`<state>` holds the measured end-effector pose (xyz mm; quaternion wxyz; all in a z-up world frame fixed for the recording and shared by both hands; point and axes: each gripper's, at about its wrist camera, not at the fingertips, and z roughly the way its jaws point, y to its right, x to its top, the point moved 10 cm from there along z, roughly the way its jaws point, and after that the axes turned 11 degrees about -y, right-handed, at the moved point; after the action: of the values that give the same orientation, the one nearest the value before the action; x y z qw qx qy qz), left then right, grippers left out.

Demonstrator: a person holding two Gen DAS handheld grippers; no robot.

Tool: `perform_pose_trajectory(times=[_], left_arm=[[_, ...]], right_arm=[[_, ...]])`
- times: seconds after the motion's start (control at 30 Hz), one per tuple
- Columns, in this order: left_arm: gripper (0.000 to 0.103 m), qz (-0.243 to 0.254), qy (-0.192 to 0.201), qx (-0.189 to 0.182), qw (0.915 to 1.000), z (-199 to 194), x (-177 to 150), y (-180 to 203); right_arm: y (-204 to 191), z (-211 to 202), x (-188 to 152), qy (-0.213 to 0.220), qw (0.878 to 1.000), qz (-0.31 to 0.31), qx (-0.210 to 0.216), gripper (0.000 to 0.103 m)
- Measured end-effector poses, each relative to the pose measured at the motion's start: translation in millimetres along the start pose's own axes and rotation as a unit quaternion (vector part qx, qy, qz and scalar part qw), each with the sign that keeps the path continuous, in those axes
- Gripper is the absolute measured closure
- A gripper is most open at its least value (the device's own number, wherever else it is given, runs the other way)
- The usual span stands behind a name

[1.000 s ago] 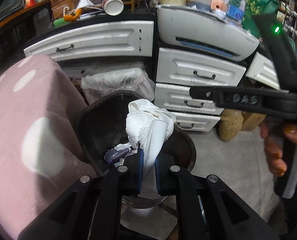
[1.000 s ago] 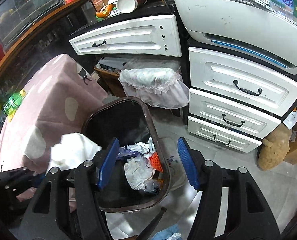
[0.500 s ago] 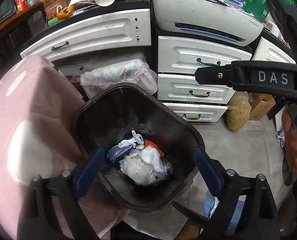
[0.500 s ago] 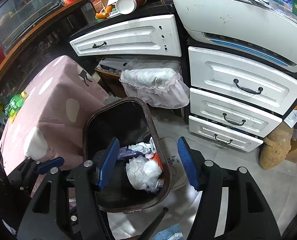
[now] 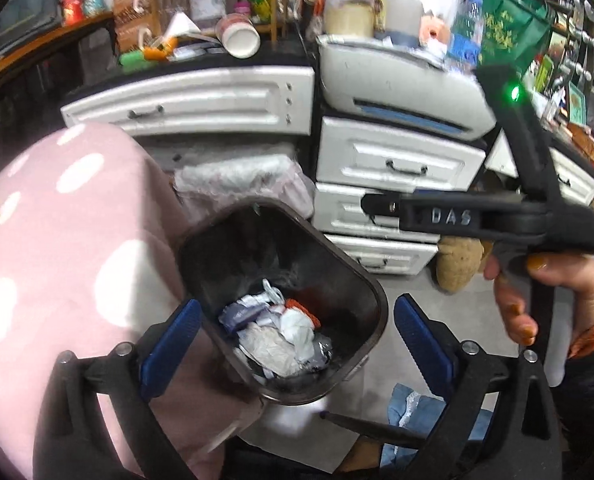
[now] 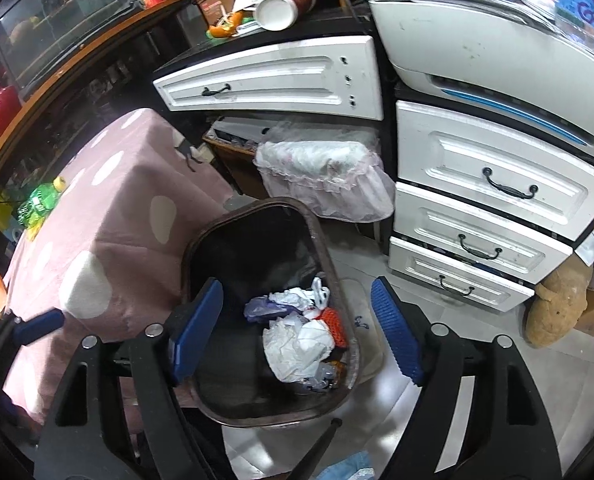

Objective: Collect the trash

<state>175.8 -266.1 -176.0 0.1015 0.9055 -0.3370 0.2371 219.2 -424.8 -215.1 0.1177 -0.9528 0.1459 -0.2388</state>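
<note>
A dark bin (image 5: pixel 257 248) stands on the floor and holds a pile of crumpled white paper and wrappers (image 5: pixel 273 340). My left gripper (image 5: pixel 295 304) hangs above the bin with its jaws still opening, wide apart, and nothing is between the pads. My right gripper (image 6: pixel 297 284) hovers over the same bin (image 6: pixel 257 248) and trash pile (image 6: pixel 297 344). Its jaws are opening too, and they are empty. In the left wrist view the right gripper's body (image 5: pixel 457 216) is held by a hand (image 5: pixel 513 308). One blue left fingertip (image 6: pixel 41 326) shows at the left edge of the right wrist view.
A table under a pink dotted cloth (image 5: pixel 57 260) borders the bin on the left, with a green bottle (image 6: pixel 41 200) on it. White drawers (image 6: pixel 489 184) and a printer (image 5: pixel 397 80) stand behind. A frilly covered bundle (image 6: pixel 325 172), a brown sack-like lump (image 6: pixel 557 308) and a blue cloth (image 5: pixel 409 404) lie nearby.
The left gripper opened and let go of a crumpled white paper, which dropped into the bin, then it rose a little. The right gripper's jaws widened.
</note>
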Motion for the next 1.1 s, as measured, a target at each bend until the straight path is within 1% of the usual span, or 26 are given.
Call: perform_pose_trajectory(times=[0.1,0.2,0.37,0.57,0.7,0.83,0.97,1.1], left_arm=[[0.006,-0.009,0.021,0.003,0.9997,-22,2,-12],[0.005,-0.015,0.040,0.021,0.9989,-43,2,-29],[0.005,-0.042,0.057,0.037,0.9968,-66,0,-61],[0.005,-0.079,0.070,0.069,0.9920,-89,-11,-107],[0.005,-0.106,0.071,0.091,0.9876,-98,-22,-140],[0.005,-0.134,0.067,0.108,0.9828,-105,-35,-173],[0.005,-0.158,0.059,0.132,0.9767,-109,-52,-207],[0.005,-0.191,0.053,0.150,0.9684,-114,-72,-245]], right_arm=[[-17,-4,3,0.006,1.000,-0.014,0.010,0.022],[-40,-9,5,0.012,0.999,-0.038,0.021,0.021],[-84,-19,8,0.026,0.995,-0.084,0.042,0.017],[-137,-26,10,0.033,0.988,-0.135,0.072,0.015],[-171,-22,12,0.026,0.982,-0.163,0.092,0.015],[-204,-16,12,0.019,0.976,-0.190,0.102,0.015],[-240,-8,12,0.013,0.969,-0.224,0.108,0.015],[-277,2,13,0.006,0.960,-0.257,0.111,0.015]])
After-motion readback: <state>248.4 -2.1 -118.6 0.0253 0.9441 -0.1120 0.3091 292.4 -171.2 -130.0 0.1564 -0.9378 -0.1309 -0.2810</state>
